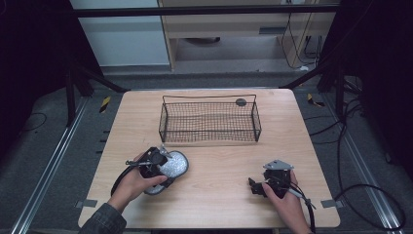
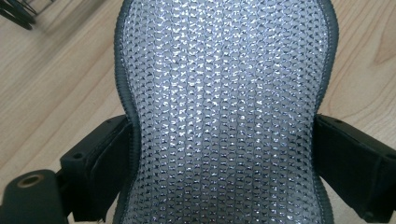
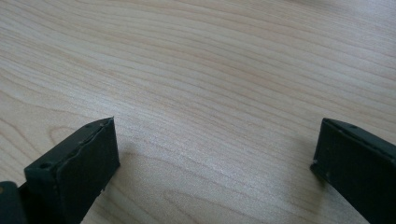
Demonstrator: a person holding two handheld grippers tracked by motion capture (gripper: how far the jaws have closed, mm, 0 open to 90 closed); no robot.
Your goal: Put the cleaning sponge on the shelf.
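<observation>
Between the jaws of the left gripper (image 2: 219, 154) sits a silvery mesh insole (image 2: 224, 102), clamped across its narrow waist, one jaw pressing each edge. Its long axis runs straight ahead, away from the jaws, with the wider end farthest out over the desk (image 2: 51, 79). In the high view the wire basket (image 1: 209, 122) stands beyond and a little to the right of that gripper (image 1: 163, 158), well apart from the insole (image 1: 174, 165). The right gripper (image 3: 215, 154) rests low over bare wood, jaws spread wide with nothing between them. The left hand, judged from this, is the one placed to carry the insole forward.
</observation>
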